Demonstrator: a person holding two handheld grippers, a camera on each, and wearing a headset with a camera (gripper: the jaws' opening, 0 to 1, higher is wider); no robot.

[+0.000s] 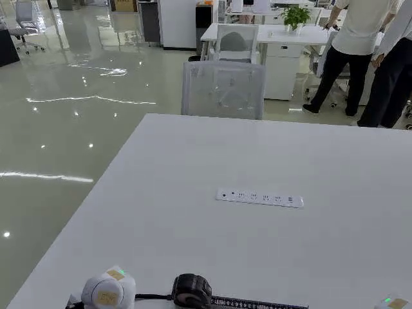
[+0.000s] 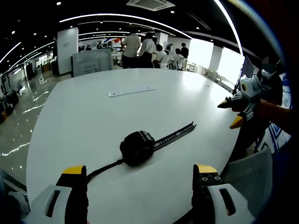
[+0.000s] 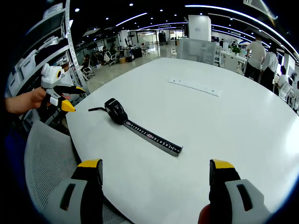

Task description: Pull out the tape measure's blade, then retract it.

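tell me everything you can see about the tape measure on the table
The tape measure has a rounded black case, apparently plastic, resting on the white table near its edge. Its blade is pulled partly out and lies flat and straight on the tabletop, dark with pale markings. A thin black strap trails from the case opposite the blade. Only the table touches it: the left gripper and right gripper are open and clear of it.
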